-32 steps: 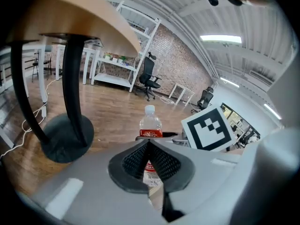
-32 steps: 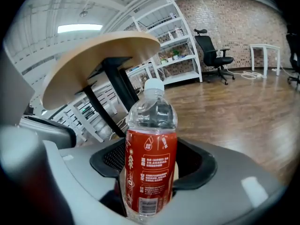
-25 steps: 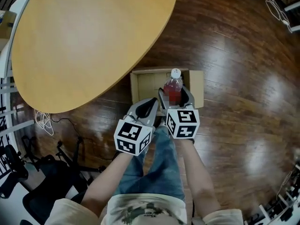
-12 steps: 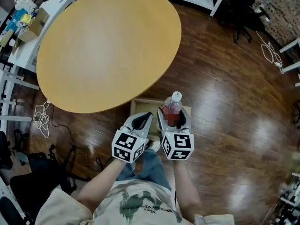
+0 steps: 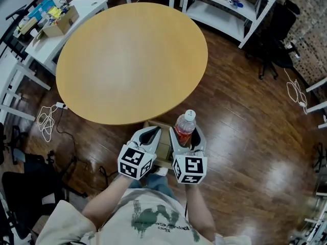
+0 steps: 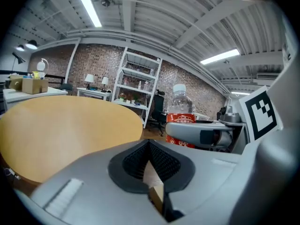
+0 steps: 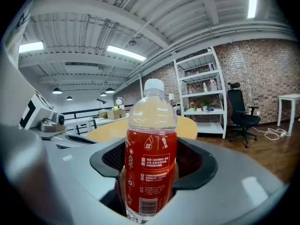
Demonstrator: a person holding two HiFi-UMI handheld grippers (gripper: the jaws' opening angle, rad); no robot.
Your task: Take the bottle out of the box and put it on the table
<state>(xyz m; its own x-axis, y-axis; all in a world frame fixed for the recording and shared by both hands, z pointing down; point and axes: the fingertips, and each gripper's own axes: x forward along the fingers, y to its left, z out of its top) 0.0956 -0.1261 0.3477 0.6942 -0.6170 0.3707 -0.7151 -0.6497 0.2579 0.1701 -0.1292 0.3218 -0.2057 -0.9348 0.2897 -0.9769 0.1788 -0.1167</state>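
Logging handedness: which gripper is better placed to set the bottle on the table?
Right. The right gripper is shut on the upright bottle, near the table edge; the left gripper is shut on nothing.

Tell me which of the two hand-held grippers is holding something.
The right hand-held gripper: its jaws clamp a clear plastic bottle of red drink with a white cap. The left hand-held gripper is shut on nothing.

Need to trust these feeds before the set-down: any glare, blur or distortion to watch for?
Head view: sharp, with bright glare patches on the floor, none on the table. Right gripper view: heavy fisheye bend and dark corners, but the bottle is crisp between the jaws. Left gripper view: same bend; the near jaws look soft.
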